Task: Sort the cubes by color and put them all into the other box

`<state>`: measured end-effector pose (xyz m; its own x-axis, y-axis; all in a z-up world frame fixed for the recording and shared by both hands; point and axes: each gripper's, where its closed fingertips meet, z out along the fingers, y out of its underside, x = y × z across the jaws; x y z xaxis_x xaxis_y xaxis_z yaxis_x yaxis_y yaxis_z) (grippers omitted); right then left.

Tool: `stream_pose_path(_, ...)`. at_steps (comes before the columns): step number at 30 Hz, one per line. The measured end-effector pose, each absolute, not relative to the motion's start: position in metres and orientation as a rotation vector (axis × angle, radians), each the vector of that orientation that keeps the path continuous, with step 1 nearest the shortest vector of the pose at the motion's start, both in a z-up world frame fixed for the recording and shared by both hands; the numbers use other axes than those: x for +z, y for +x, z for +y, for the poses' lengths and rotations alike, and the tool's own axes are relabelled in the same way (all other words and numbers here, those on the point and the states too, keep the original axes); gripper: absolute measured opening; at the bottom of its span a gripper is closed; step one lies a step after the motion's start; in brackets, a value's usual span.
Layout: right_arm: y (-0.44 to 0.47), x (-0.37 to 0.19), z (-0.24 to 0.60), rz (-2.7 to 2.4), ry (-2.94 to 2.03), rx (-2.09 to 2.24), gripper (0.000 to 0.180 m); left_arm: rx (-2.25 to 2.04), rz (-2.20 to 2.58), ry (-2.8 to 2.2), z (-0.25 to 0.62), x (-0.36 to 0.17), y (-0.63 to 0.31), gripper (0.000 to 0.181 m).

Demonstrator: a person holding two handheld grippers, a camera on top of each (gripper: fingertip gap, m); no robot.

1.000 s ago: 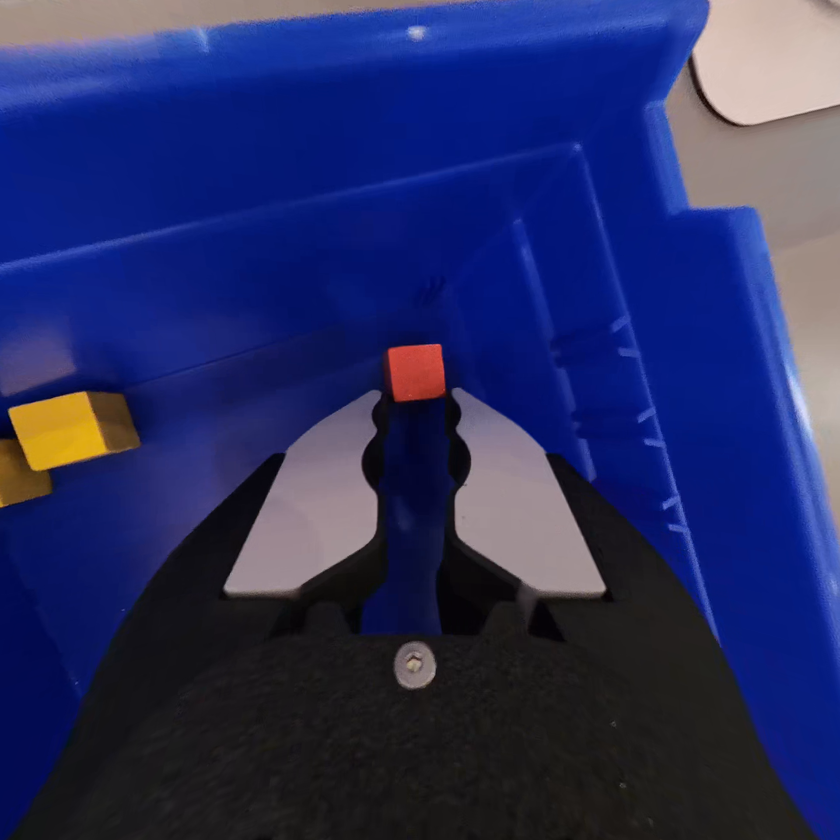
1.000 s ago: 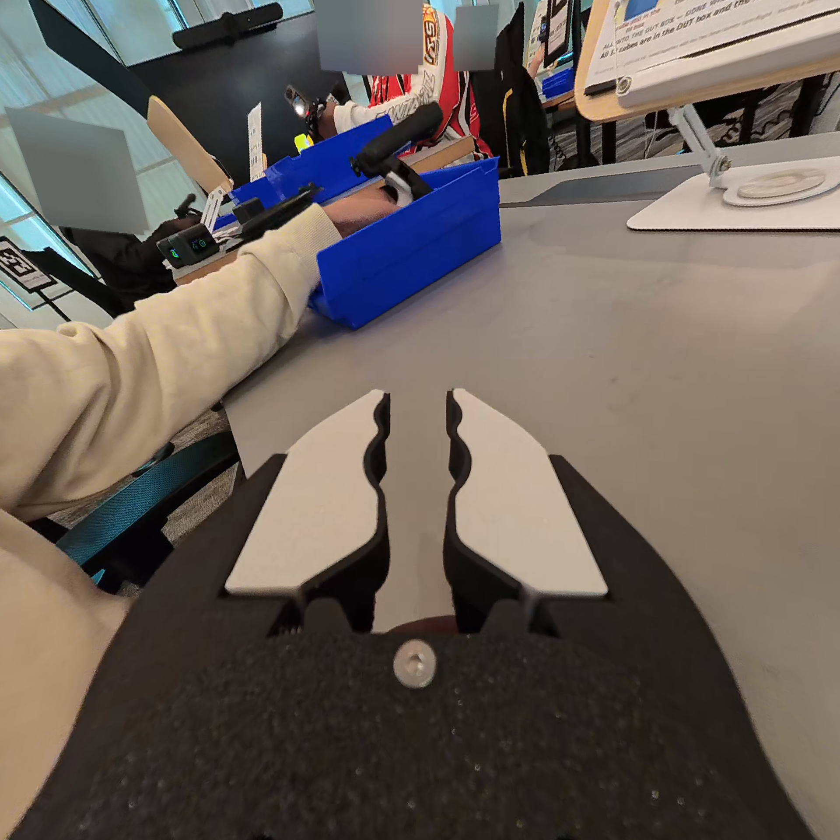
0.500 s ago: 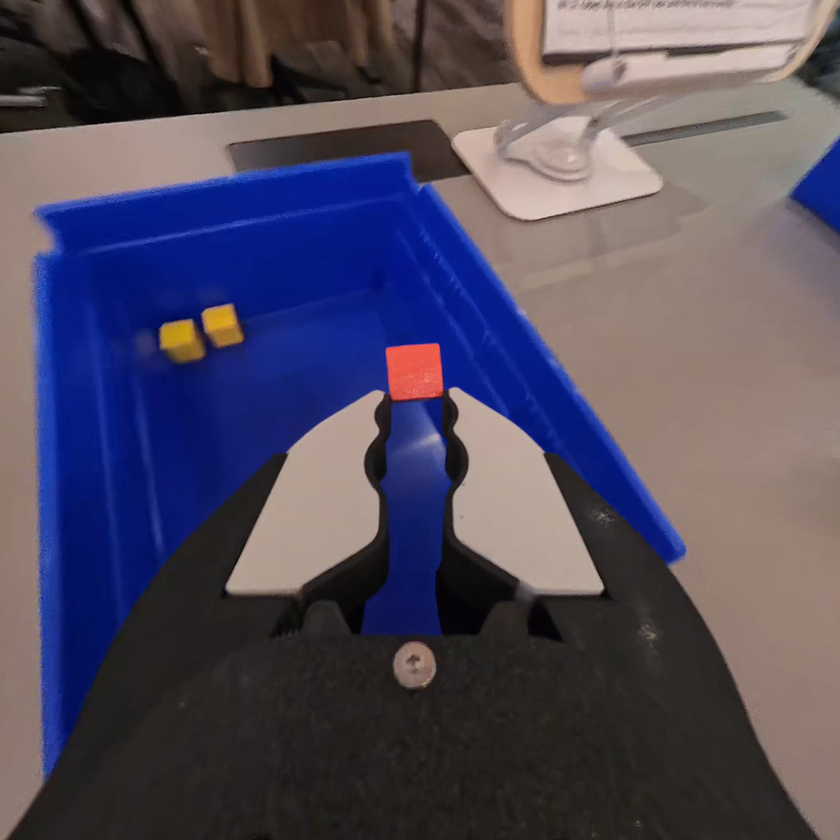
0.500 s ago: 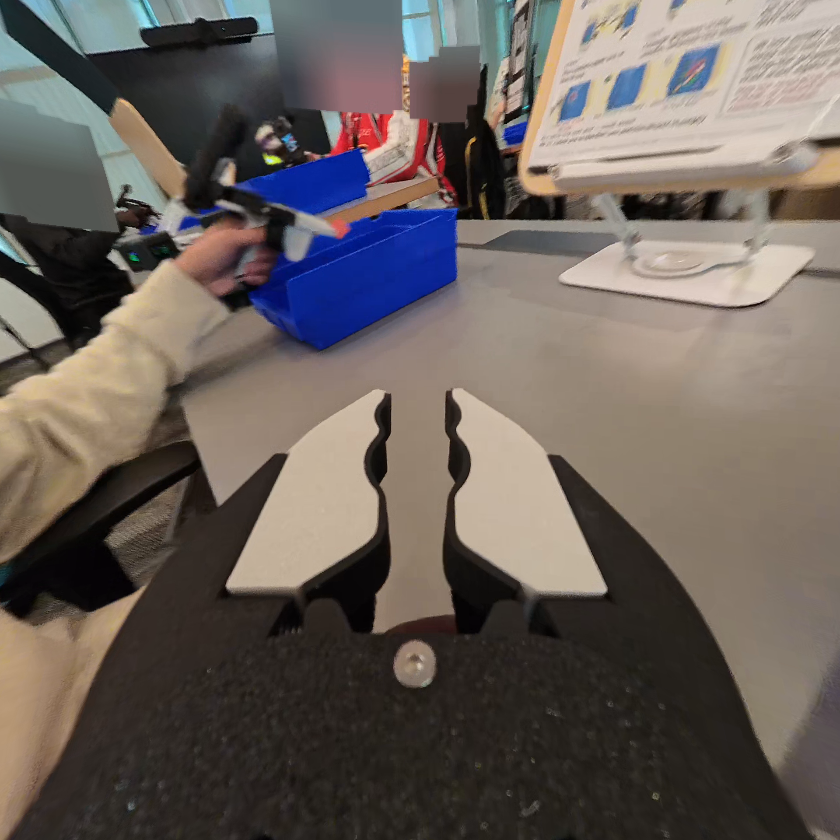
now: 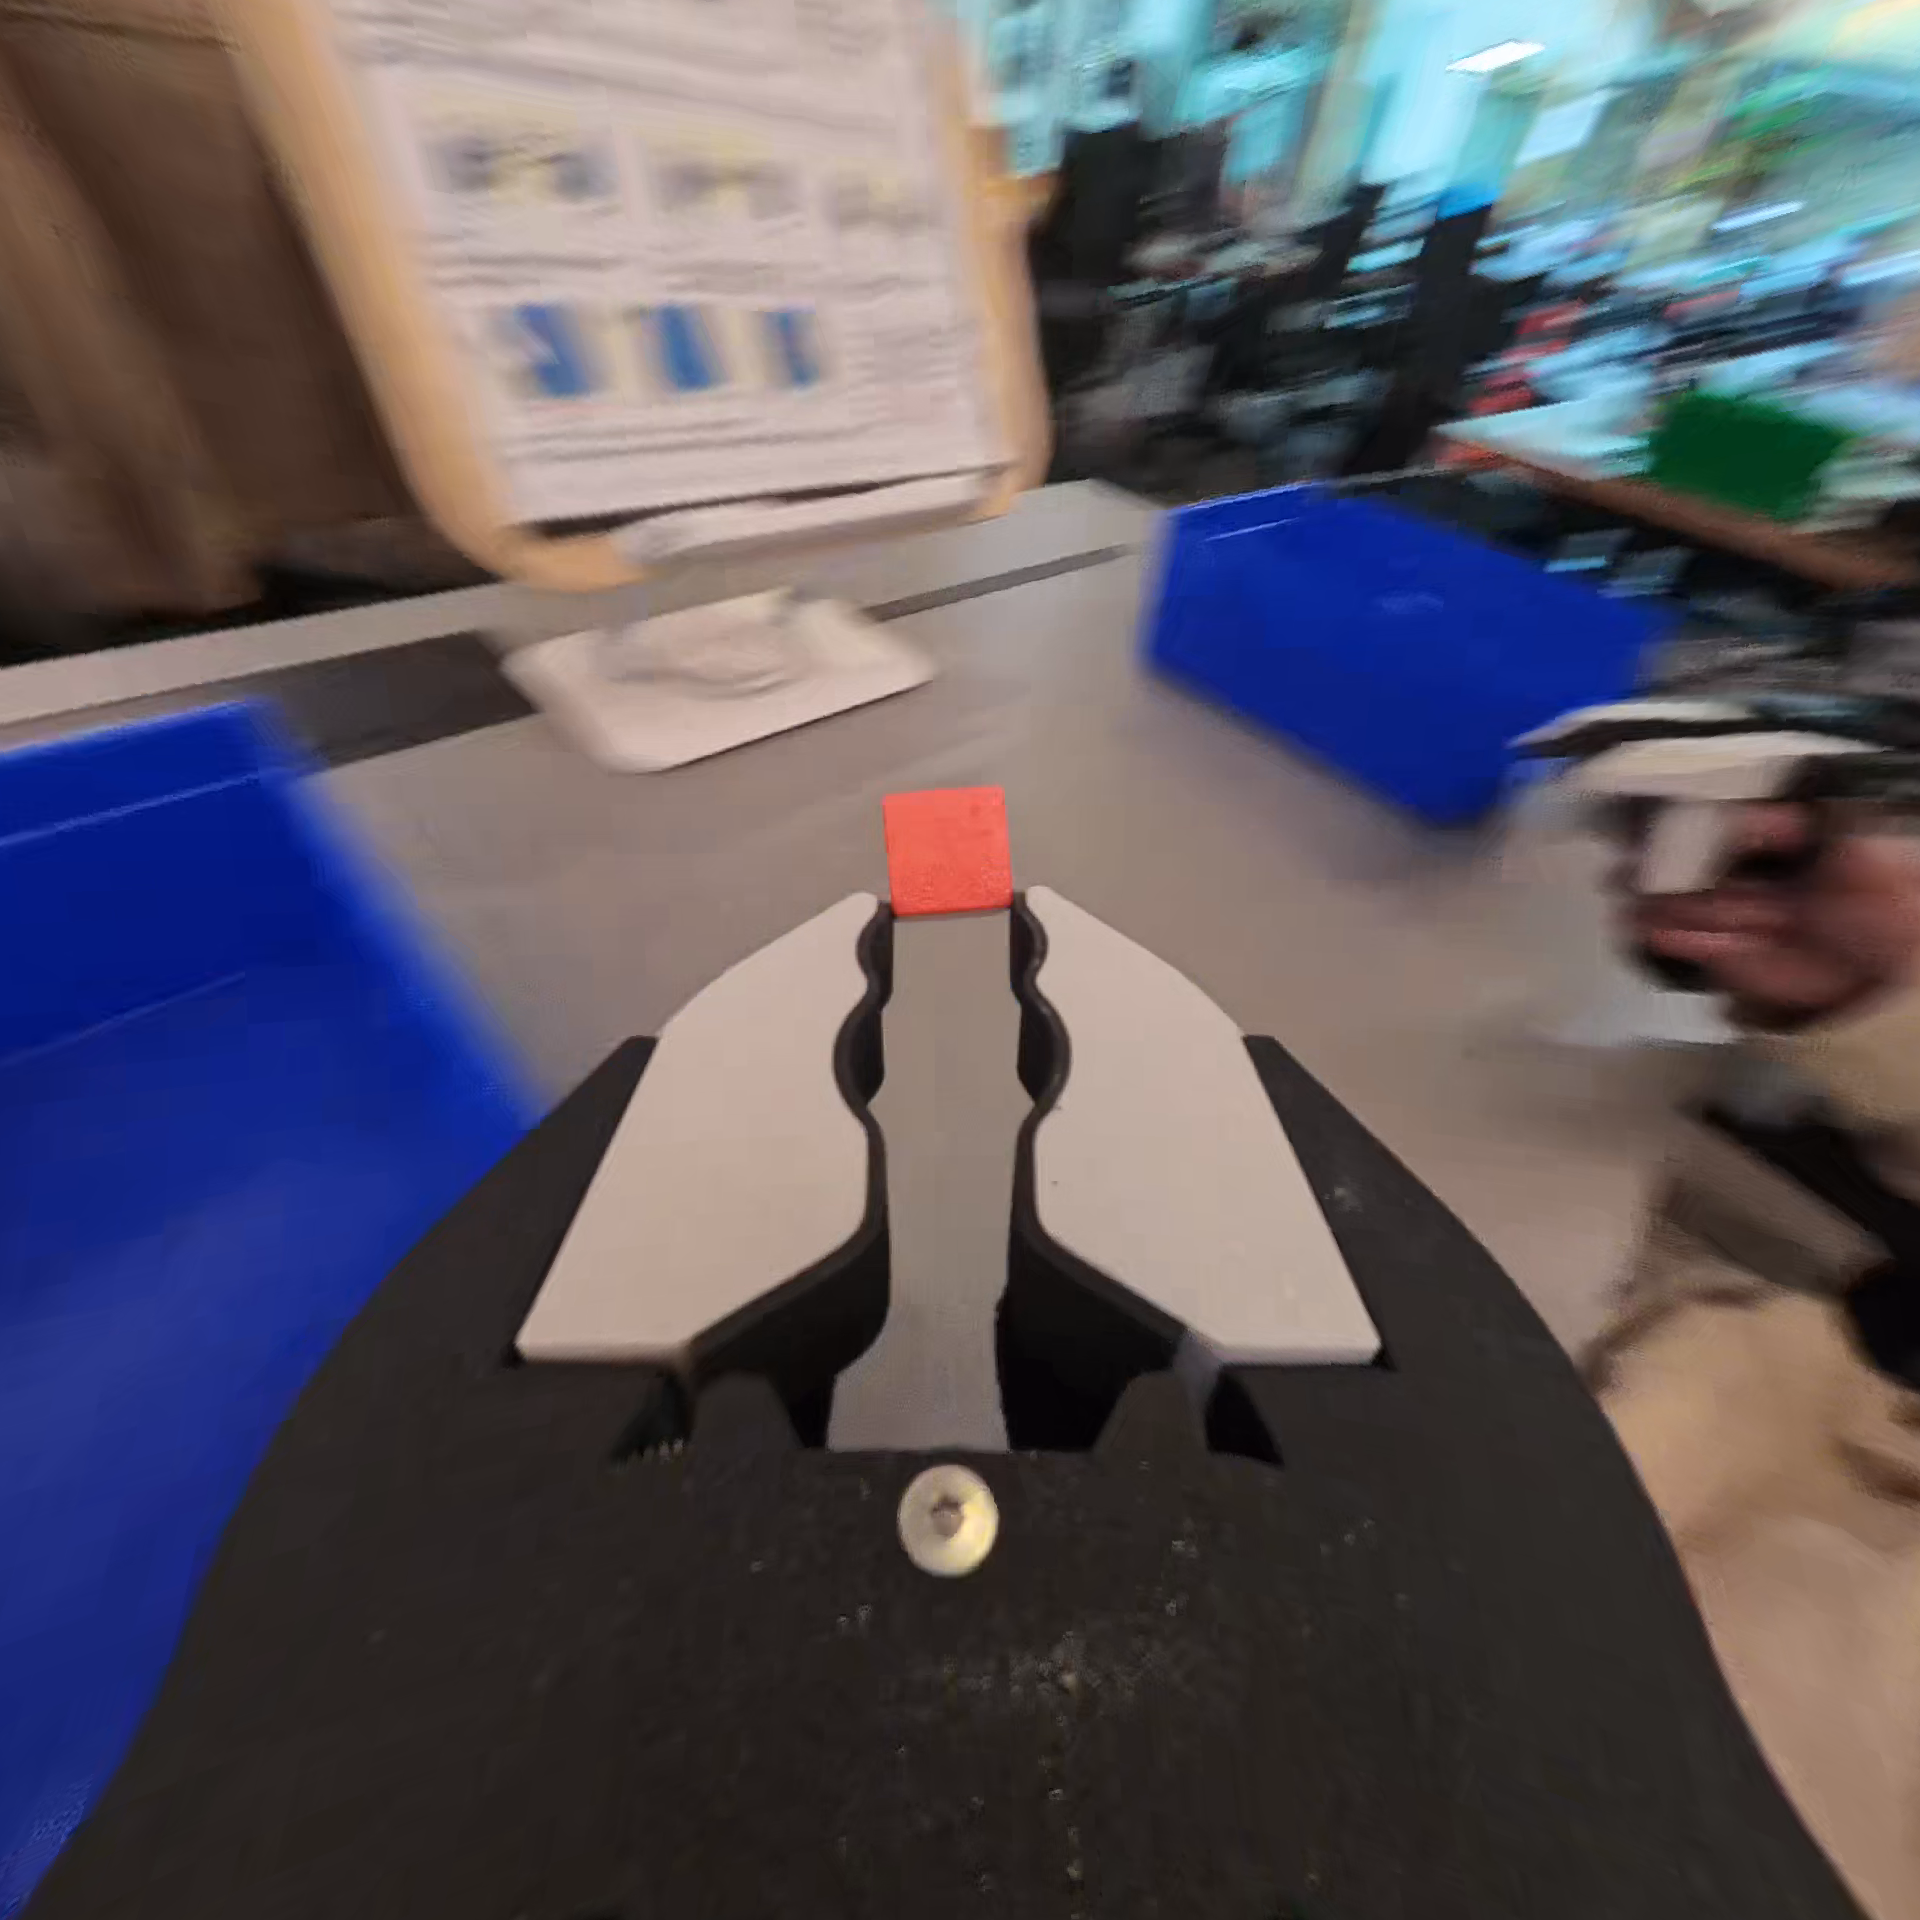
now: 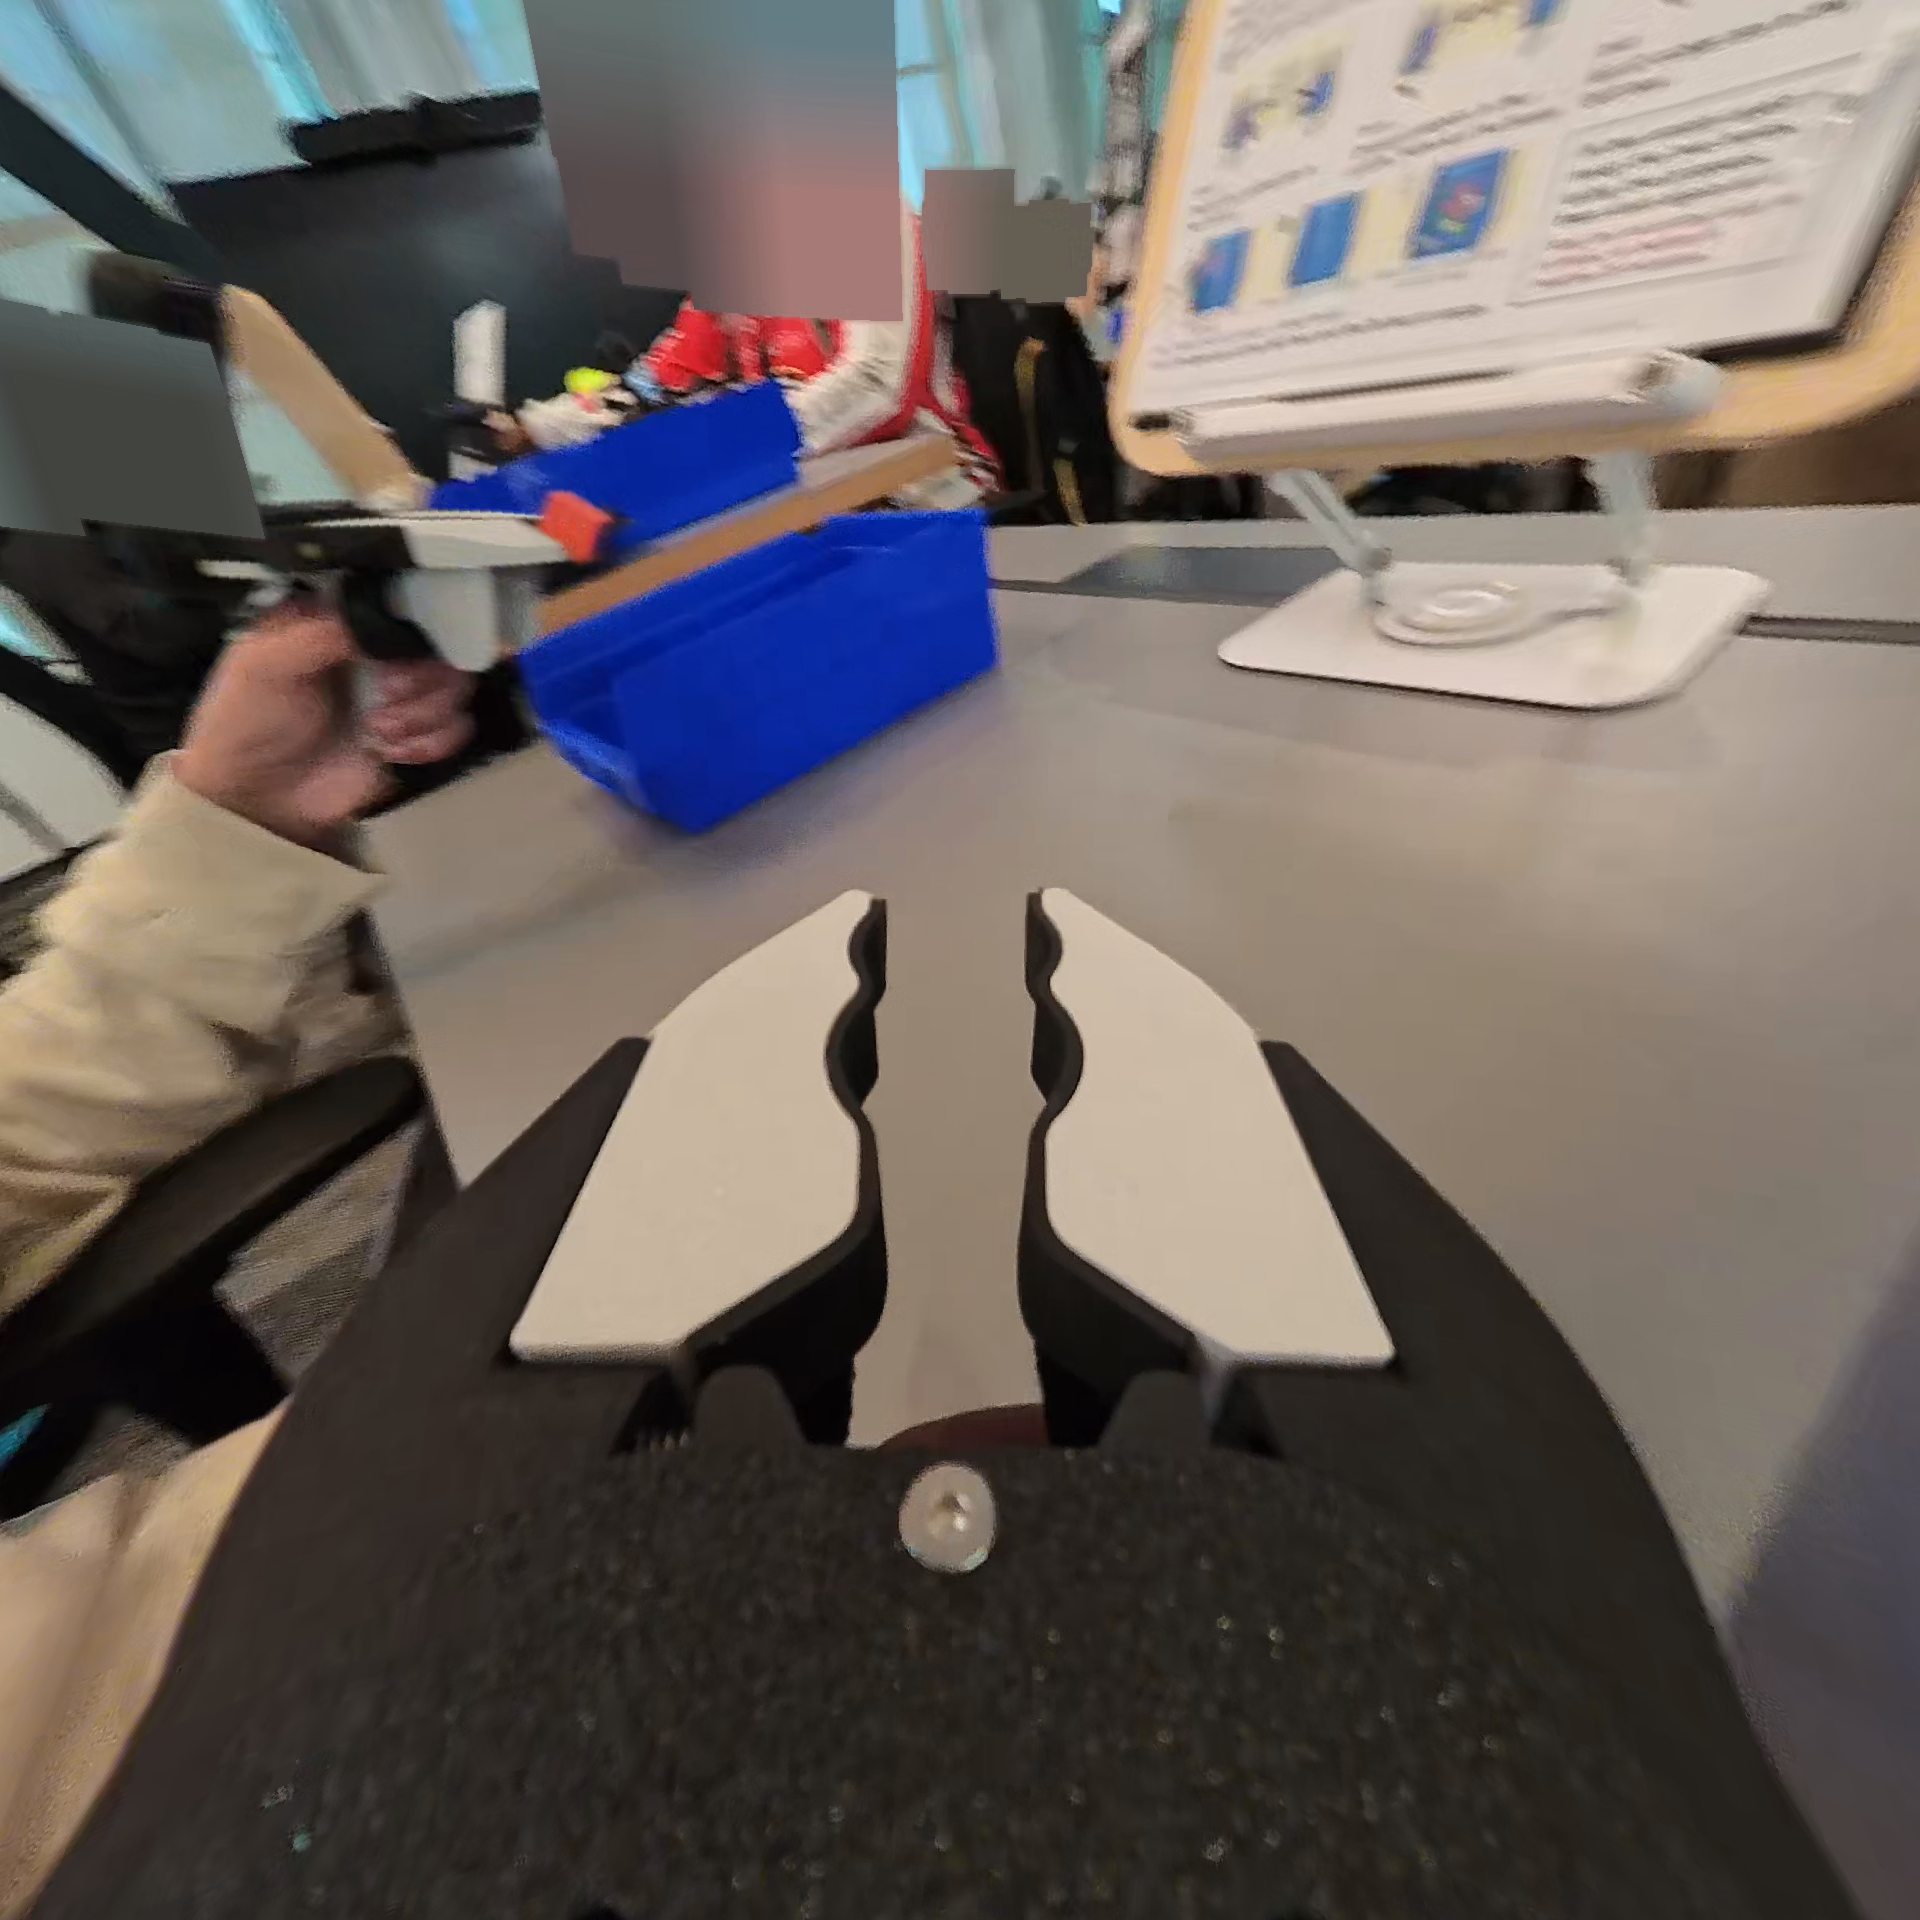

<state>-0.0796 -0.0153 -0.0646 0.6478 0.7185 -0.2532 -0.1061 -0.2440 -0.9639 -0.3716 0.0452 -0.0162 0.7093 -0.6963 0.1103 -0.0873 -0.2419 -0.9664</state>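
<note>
Left claw point(image 5: 948, 906) pinches a red cube point(image 5: 947, 852) above the grey worktop point(image 5: 1195, 935) — right claw point(image 6: 956, 904) spread, holding nothing.

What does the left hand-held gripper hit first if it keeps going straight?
Probably nothing soon: past the red cube it holds lies bare grey table. The far blue box sits right of that line; blur leaves depth unclear.
</note>
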Motion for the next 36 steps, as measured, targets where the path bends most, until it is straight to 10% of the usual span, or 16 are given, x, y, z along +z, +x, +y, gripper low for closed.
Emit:
stream_pose_path(14,-0.163,-0.019,-0.018,-0.709,-1.38,1.448,0.036,-1.601,1.115,-1.409,-0.034,-0.01,-0.175,0.02)
stream_pose_path(25,-0.167,-0.03,-0.025,-0.762,-1.401,1.452,0.022,-1.541,1.145,-1.515,-0.033,-0.04,-0.158,0.021)
stream_pose_path(29,-0.158,-0.028,-0.026,-0.738,-1.387,1.439,0.022,-1.287,1.021,-1.64,-0.025,-0.045,-0.175,0.069)
stream_pose_path(36,-0.128,-0.043,-0.024,-0.673,-1.461,1.114,0.022,-0.724,0.484,-1.922,0.0,-0.093,-0.263,0.072)
